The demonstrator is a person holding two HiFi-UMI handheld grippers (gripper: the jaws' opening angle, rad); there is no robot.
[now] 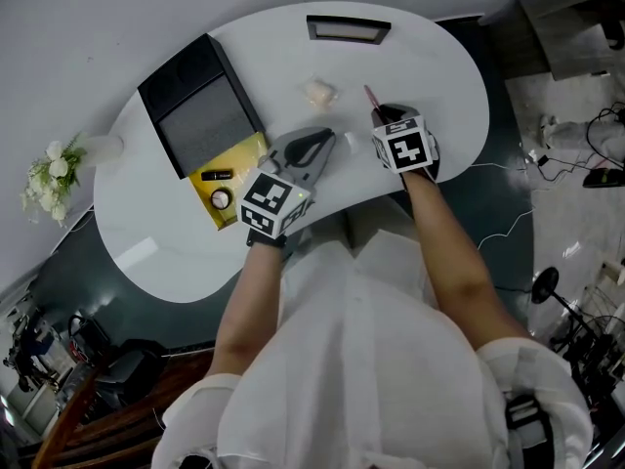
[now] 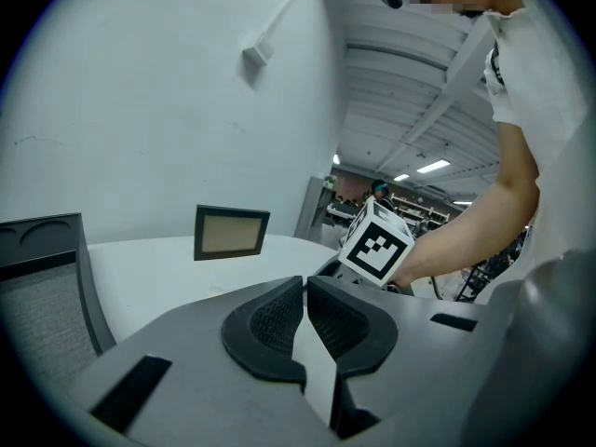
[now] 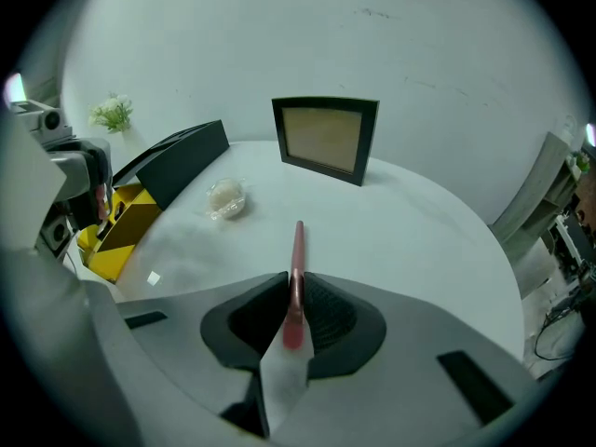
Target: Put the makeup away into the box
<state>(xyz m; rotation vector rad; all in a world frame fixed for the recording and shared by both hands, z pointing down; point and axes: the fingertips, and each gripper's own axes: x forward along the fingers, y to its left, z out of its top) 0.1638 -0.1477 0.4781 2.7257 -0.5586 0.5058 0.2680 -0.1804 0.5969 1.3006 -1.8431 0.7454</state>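
Note:
A slim pink makeup pencil (image 3: 296, 259) lies on the white table (image 1: 430, 76), its tip pointing away from me. My right gripper (image 3: 294, 298) is shut on its near end; in the head view the pencil (image 1: 370, 97) pokes out beyond that gripper (image 1: 389, 115). The yellow box (image 1: 237, 176) stands open at the left, black lid (image 1: 200, 106) tilted back, with a round compact (image 1: 222, 199) and a dark stick (image 1: 217, 175) inside. My left gripper (image 2: 305, 291) hovers between the box and the right gripper, shut with nothing in it.
A clear packet with a pale puff (image 1: 318, 92) lies mid-table, and a small white scrap (image 3: 153, 278) sits nearer the box. A dark picture frame (image 1: 348, 29) stands at the far edge. White flowers (image 1: 54, 174) stand at the table's left rim.

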